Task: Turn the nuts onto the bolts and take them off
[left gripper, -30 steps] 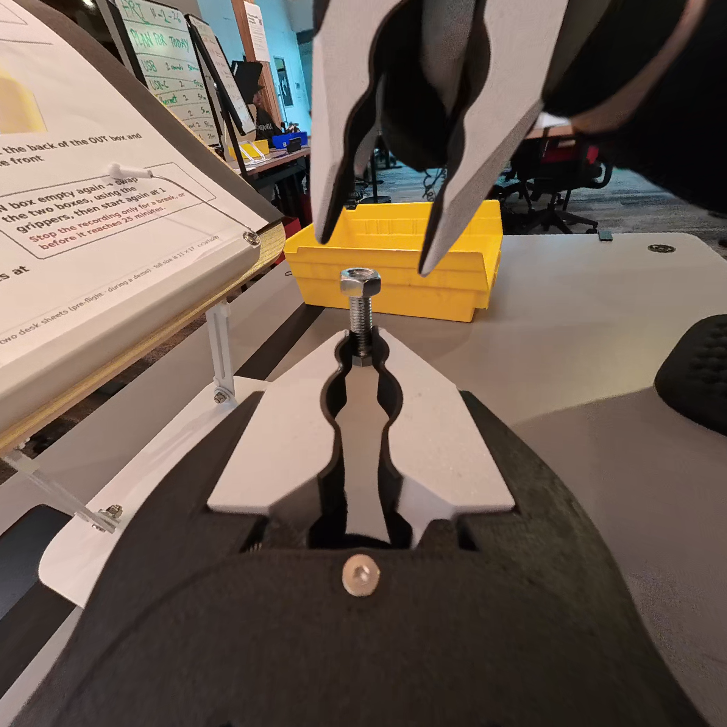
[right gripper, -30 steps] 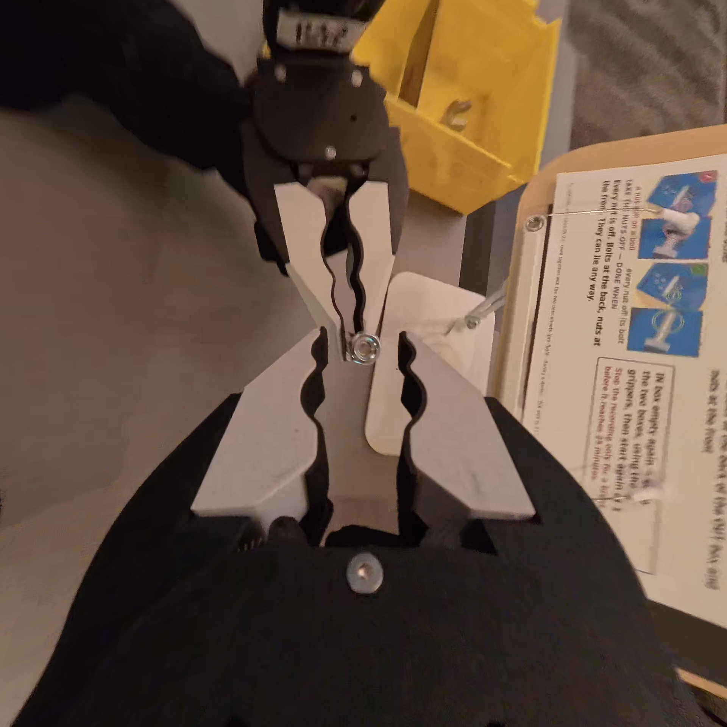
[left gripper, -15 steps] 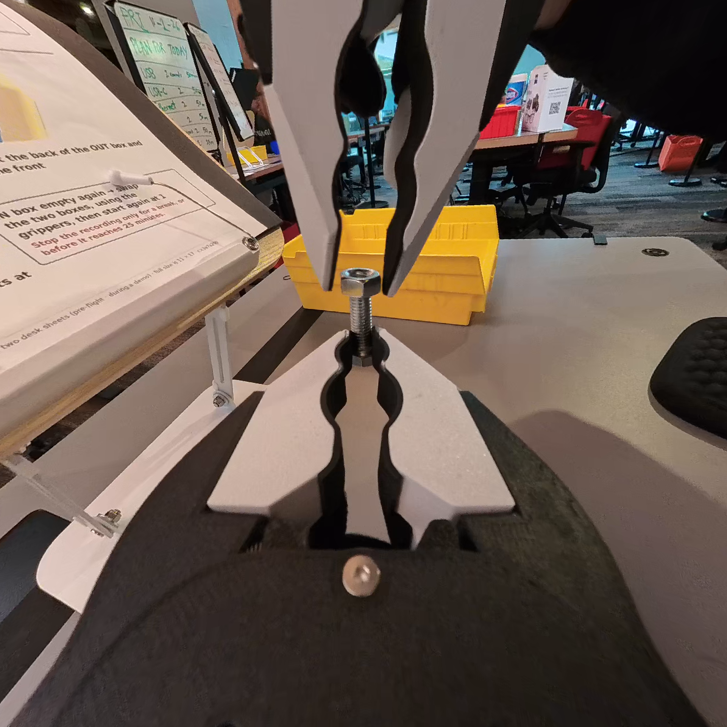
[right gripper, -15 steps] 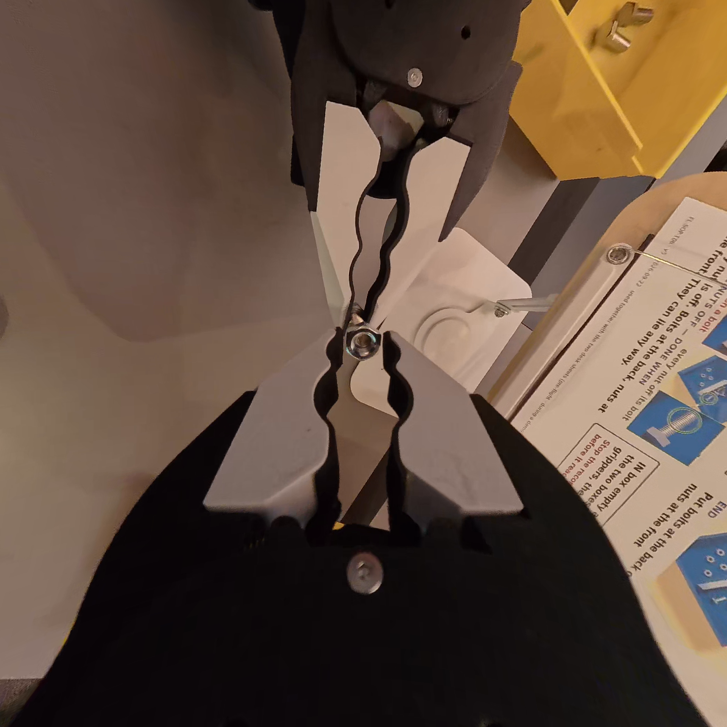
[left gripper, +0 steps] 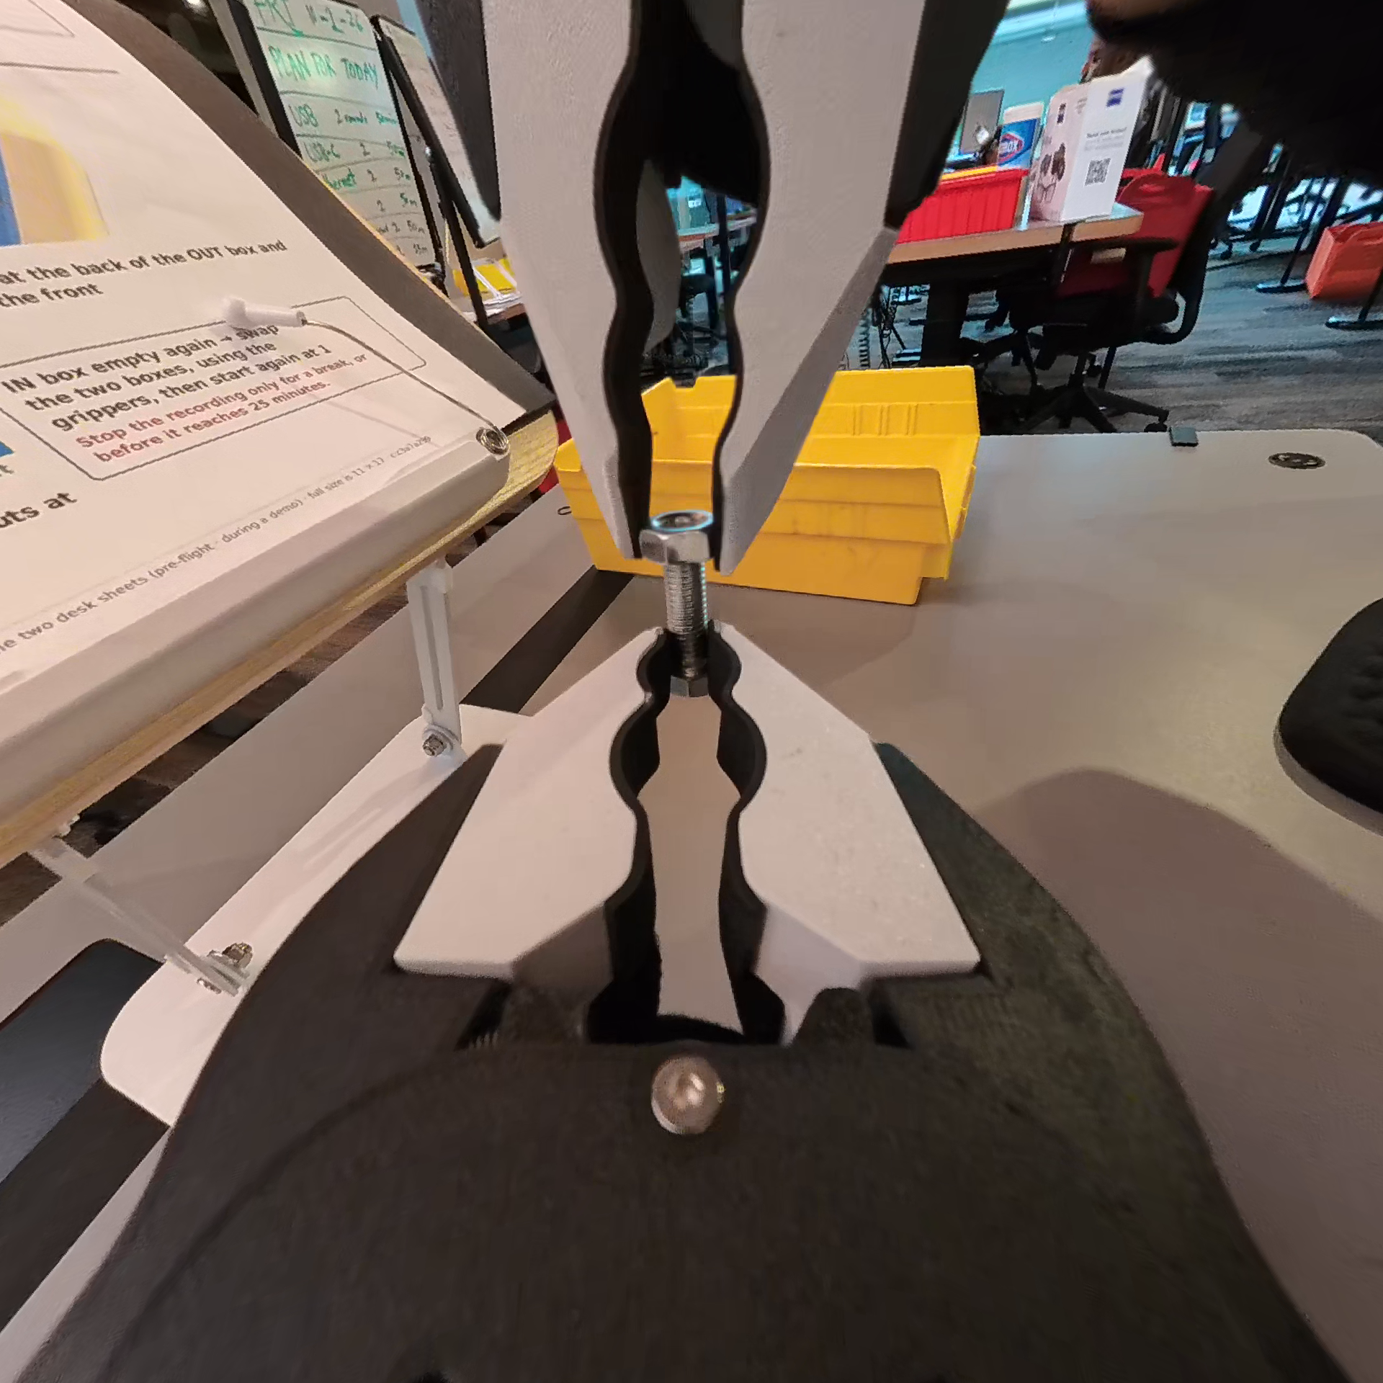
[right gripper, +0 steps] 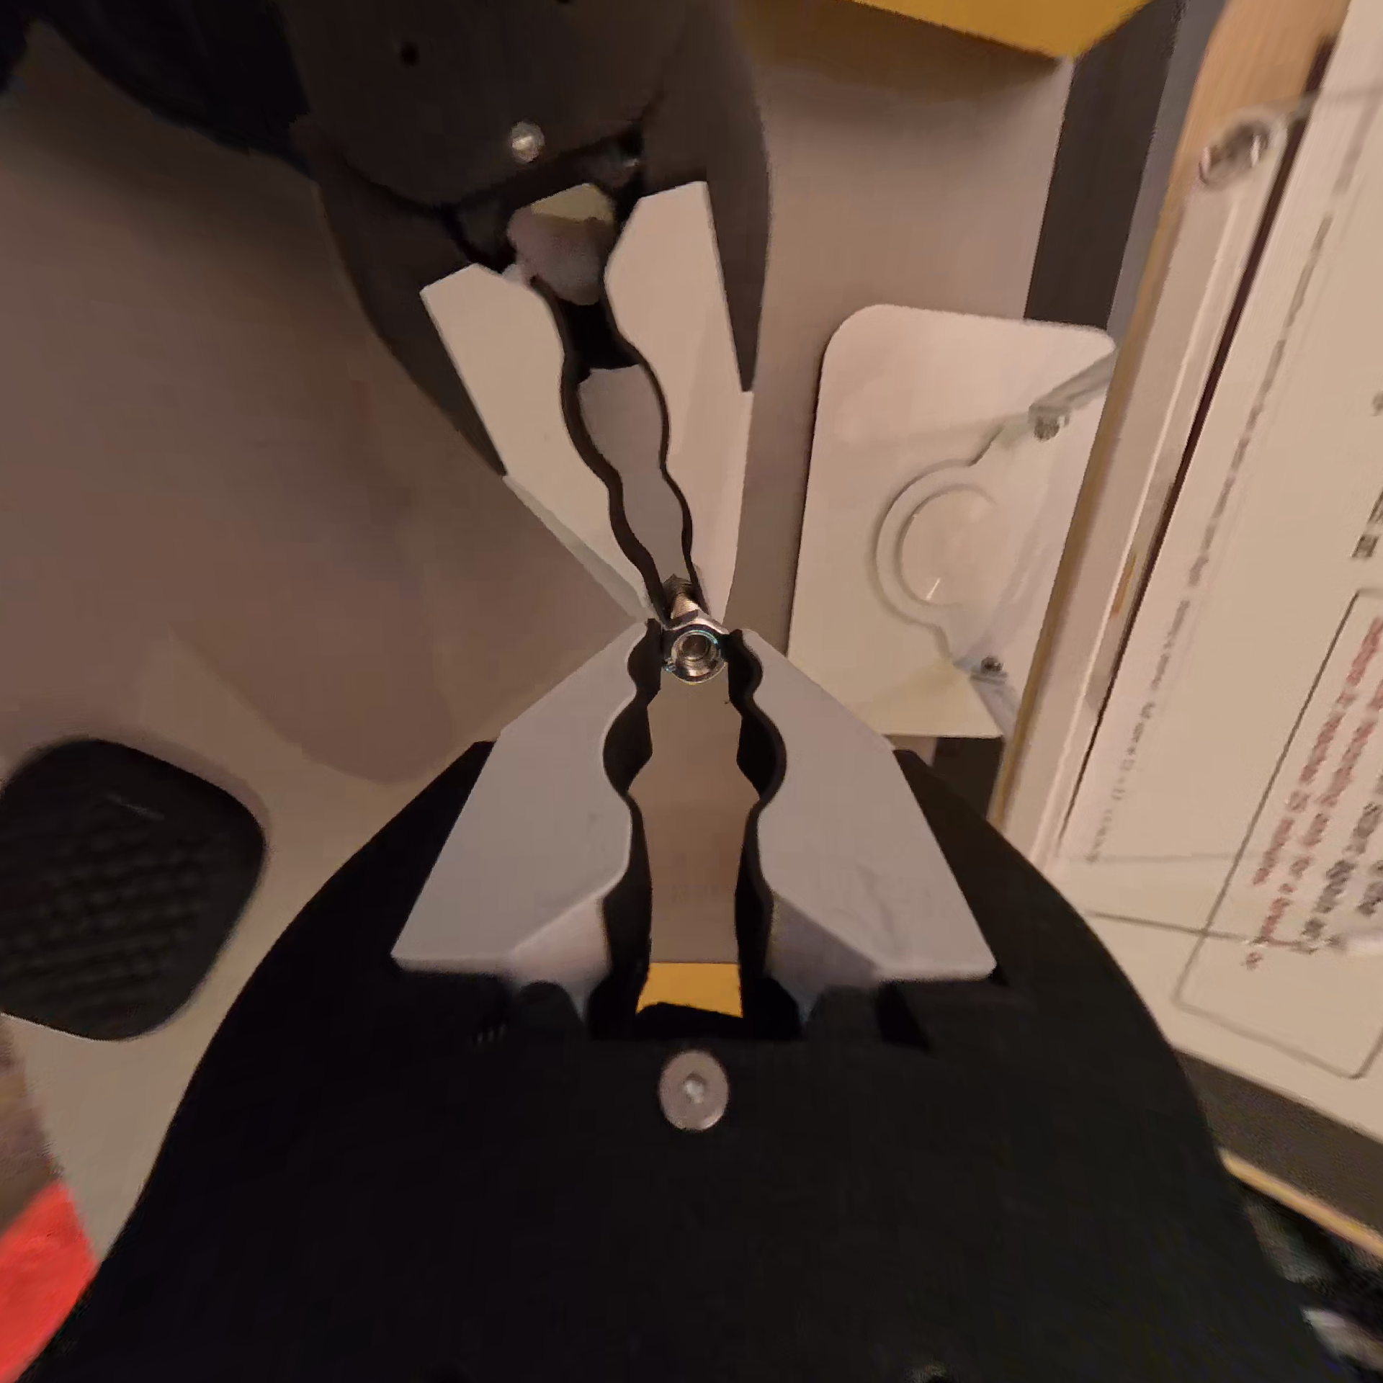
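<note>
A steel bolt (left gripper: 687, 606) stands upright with its head end clamped between my left gripper's (left gripper: 687, 636) shut fingertips. A hex nut (left gripper: 677, 539) sits at the bolt's top end. My right gripper (left gripper: 677, 554) comes down from above, and its two fingertips press on the nut's opposite sides. In the right wrist view the nut (right gripper: 694, 662) is seen end-on between my right gripper's (right gripper: 692, 636) tips, with the left gripper (right gripper: 673, 606) just beyond it holding the bolt (right gripper: 679, 602) over the table.
A yellow bin (left gripper: 823, 479) stands behind the bolt on the grey table (left gripper: 1048, 636). A tilted instruction board (left gripper: 187, 419) is on the left, on a white base plate (left gripper: 299, 898). A black pad (left gripper: 1339, 733) lies at the right edge. Left and right tips are no more than a few centimetres apart.
My right gripper has come down from above the bolt, turned, and closed its fingertips onto the nut. My left gripper has kept the bolt still.
</note>
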